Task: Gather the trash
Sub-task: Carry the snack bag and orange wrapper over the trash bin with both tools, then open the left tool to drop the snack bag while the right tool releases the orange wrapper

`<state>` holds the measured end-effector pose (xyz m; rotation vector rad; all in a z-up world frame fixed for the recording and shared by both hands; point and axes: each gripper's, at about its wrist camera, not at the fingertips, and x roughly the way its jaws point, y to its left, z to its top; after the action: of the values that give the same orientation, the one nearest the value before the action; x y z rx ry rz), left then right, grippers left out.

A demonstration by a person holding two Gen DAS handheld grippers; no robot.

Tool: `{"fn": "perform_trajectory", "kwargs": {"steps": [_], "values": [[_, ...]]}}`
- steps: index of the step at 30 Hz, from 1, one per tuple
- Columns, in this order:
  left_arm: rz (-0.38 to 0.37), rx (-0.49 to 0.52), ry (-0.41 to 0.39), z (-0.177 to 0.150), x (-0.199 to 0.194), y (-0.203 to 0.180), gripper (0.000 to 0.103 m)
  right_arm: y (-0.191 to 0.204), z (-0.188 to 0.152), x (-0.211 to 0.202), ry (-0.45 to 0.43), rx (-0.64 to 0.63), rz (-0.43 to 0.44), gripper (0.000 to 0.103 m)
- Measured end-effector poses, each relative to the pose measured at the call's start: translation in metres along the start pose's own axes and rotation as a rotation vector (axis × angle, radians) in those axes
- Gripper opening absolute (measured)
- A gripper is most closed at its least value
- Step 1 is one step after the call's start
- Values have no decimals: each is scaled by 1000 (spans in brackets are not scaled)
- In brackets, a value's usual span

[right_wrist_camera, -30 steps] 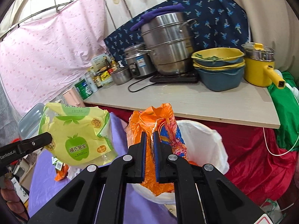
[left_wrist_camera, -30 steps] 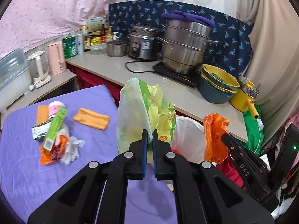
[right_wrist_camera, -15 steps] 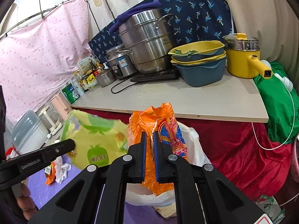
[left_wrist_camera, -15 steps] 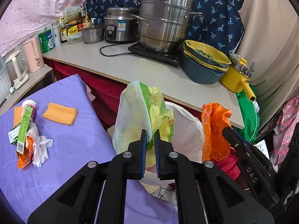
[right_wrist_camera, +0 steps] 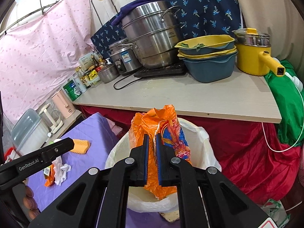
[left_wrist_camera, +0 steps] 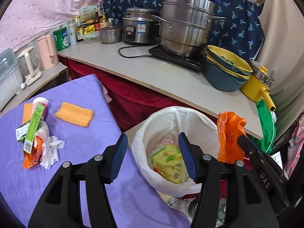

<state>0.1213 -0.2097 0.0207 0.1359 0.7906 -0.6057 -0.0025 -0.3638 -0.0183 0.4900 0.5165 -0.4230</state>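
Left wrist: left fingers [left_wrist_camera: 152,156] opening, empty, right fingers [right_wrist_camera: 151,158] pinching orange wrapper [right_wrist_camera: 161,131]

Pale worktop [left_wrist_camera: 167,76] runs across twelve o'clock, navy print cloth [left_wrist_camera: 237,24] behind it, pink sheet [right_wrist_camera: 38,53] at ten.

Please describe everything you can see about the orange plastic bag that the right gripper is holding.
The orange plastic bag is thin, crinkled and glossy, with a blue and red printed panel on one side. It stands roughly upright, its crumpled top pointing upward. The right gripper is shut on its middle, pads pressing both sides, and its lower end hangs below the fingers. It is held over the rim of the white-lined trash bin; whether it touches the liner cannot be told.
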Motion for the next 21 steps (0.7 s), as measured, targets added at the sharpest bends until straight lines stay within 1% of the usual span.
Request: {"fn": "perform_trajectory", "kwargs": {"steps": [2, 7, 10, 13, 15, 17, 19, 21], "values": [[20, -2, -9, -1, -3, 6, 56, 6, 1, 4, 5, -10, 7, 7], [42, -17, -13, -3, -7, 20, 56, 17, 3, 14, 12, -26, 21, 7], [52, -28, -15, -4, -8, 27, 56, 23, 6, 19, 7, -34, 16, 10], [61, -37, -16, -5, -9, 33, 57, 27, 8, 22, -2, -41, 6, 21], [67, -48, -16, -7, -9, 39, 58, 30, 10, 23, -17, -39, -4, 40], [77, -58, -19, -8, -10, 44, 59, 33, 11, 22, -32, -35, -9, 44], [80, -66, -17, -9, -10, 48, 61, 36, 13, 21, -35, -37, -6, 47], [86, -78, -16, -10, -11, 54, 62, 40, 12, 19, -35, -38, 1, 53]]}}
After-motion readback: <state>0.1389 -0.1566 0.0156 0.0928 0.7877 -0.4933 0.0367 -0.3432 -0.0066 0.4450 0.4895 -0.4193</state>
